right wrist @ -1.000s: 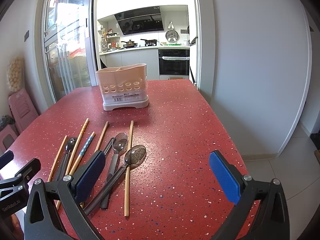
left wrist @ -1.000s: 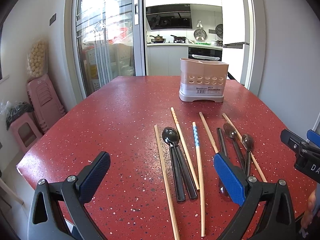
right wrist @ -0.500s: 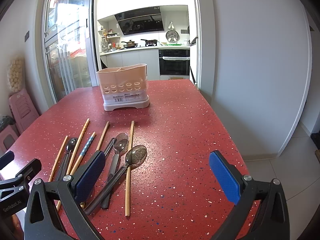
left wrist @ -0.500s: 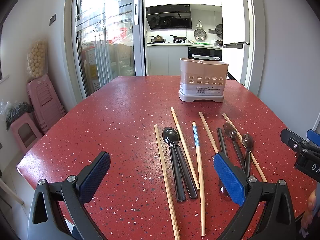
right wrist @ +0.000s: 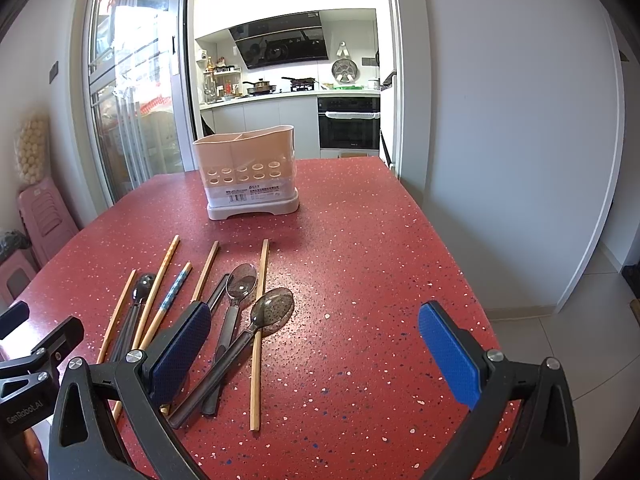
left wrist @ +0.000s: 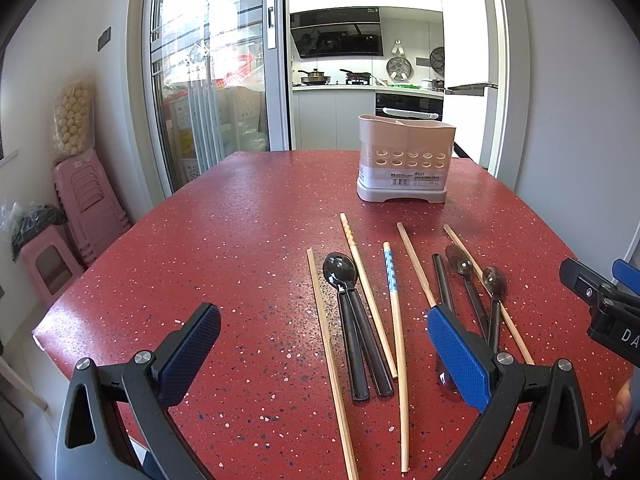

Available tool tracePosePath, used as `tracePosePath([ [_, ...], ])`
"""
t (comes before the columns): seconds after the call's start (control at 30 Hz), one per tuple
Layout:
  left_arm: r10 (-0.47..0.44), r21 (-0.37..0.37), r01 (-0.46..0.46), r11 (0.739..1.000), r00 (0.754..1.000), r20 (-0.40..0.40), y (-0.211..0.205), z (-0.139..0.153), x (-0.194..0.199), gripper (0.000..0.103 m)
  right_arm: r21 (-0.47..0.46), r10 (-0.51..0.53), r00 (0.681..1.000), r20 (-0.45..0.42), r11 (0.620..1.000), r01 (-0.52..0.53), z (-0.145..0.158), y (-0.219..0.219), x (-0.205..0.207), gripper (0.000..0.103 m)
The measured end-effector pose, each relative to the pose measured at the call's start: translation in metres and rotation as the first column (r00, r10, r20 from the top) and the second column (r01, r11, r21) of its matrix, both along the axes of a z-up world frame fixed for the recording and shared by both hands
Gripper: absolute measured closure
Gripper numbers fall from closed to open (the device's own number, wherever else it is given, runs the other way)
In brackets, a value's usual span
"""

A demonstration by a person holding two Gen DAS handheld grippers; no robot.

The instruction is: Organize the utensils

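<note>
Seemingly unmoved: utensils [left wrist: 372, 312], both jaws wide.

Five wooden chopsticks [left wrist: 330, 352] lie on the red worktop [left wrist: 224, 248], one of them blue-patterned [left wrist: 390, 270]. Among them lie dark spoons [left wrist: 340, 270], at least four. One pink utensil holder [left wrist: 405, 158] stands near the far edge.
</note>
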State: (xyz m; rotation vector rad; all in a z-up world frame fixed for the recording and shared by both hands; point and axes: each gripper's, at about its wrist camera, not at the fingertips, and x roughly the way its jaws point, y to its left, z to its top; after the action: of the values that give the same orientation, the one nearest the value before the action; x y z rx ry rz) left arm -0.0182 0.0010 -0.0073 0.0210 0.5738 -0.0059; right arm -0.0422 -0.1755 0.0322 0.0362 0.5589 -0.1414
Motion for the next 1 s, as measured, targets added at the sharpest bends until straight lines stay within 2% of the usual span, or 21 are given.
tracePosePath([
  [1.0,-0.003,-0.001,0.003,1.0,1.0,-0.003,-0.0028,-0.001,0.0002,0.0,0.002,-0.001,1.0,-0.003,1.0,0.001,-0.002,0.0004,-0.0002,0.0],
])
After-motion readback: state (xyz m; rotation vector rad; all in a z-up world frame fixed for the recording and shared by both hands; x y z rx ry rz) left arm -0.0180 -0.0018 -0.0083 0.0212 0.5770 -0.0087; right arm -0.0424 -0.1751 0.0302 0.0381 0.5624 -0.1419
